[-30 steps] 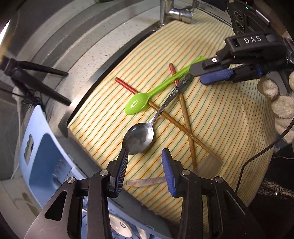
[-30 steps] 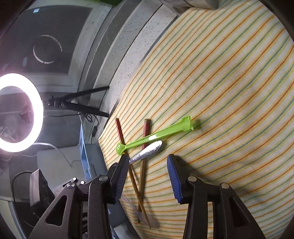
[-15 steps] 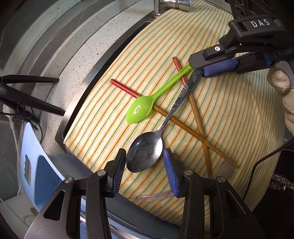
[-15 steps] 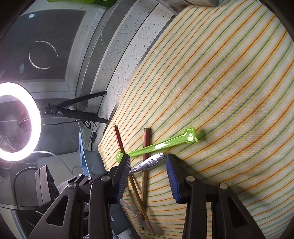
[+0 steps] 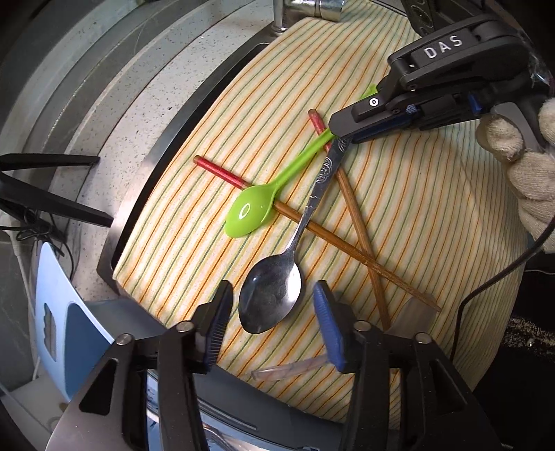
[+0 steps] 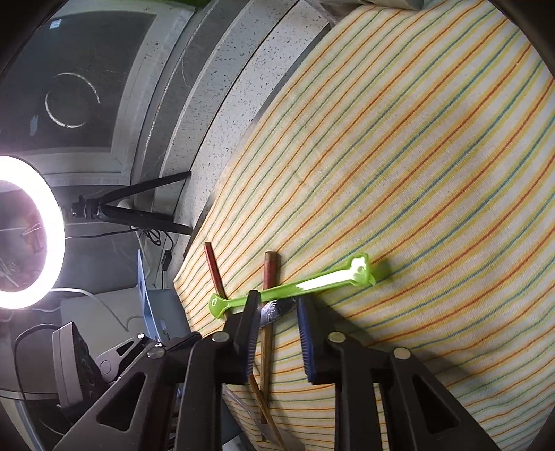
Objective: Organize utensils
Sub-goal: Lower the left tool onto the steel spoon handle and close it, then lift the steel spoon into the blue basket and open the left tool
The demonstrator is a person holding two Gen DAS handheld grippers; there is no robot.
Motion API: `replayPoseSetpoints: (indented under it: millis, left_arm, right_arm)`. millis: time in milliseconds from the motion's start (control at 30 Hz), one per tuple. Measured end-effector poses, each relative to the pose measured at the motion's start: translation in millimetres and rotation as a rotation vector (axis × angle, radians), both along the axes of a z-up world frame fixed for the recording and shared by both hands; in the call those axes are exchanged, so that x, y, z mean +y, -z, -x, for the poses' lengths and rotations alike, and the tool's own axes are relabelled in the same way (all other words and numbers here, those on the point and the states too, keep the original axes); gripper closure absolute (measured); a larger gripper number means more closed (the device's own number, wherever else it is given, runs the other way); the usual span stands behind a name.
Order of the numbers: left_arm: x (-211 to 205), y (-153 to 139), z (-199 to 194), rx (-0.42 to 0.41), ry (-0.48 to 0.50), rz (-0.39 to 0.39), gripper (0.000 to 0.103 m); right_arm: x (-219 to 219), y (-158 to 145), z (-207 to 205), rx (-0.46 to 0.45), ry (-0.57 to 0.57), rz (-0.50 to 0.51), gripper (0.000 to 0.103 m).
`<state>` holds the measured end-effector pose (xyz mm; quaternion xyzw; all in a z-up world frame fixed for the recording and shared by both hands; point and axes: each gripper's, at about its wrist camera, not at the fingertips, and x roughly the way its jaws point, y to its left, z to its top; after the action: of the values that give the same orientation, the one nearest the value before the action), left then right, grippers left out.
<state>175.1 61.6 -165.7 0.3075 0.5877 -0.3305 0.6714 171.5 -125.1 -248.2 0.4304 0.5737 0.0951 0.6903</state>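
Observation:
A metal spoon (image 5: 274, 295) lies on the striped cloth (image 5: 433, 208), crossing two red-tipped wooden chopsticks (image 5: 360, 229) and lying beside a green plastic spoon (image 5: 253, 211). My left gripper (image 5: 272, 314) points straight down with the spoon's bowl between its fingers. Its jaws are opening and a gap shows on both sides of the bowl. My right gripper (image 6: 276, 312) is at the other end of the metal spoon (image 6: 277, 308). Its jaws are closing with the patterned handle tip between them, just below the green spoon (image 6: 312, 284). I see no firm pinch.
A gloved hand (image 5: 520, 166) holds the right gripper (image 5: 341, 133). A faucet (image 5: 312, 5) stands at the cloth's far edge. A blue plastic rack (image 5: 69, 329) and tripod legs (image 5: 52, 201) are off to the left. A clear plastic piece (image 5: 288, 369) lies near the cloth's edge. A ring light (image 6: 20, 232) glows at the left.
The left fingers have come around the metal spoon's bowl and spread wider. The right fingers have narrowed around the spoon's handle tip.

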Motion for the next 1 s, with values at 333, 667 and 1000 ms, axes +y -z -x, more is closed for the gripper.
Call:
replayPoseSetpoints:
  millis: [333,667,1000]
  left_arm:
    - [-4.3,16.7,14.3,-0.01,-0.005,-0.014,0.063]
    - [-4.9,20.2,18.9,0.017,-0.029,0.033,0.069]
    - [-2.7,15.0,46.2,-0.002,-0.048,0.065,0.069]
  right_arm:
    - [1.3,0.4,0.6,-0.003,0.003,0.012,0.09]
    - [0.3,-1.2,4.3,-0.014,0.004,0.008,0.094]
    - [-5.4,-19.9,14.5,-0.053,-0.003,-0.006,0.096]
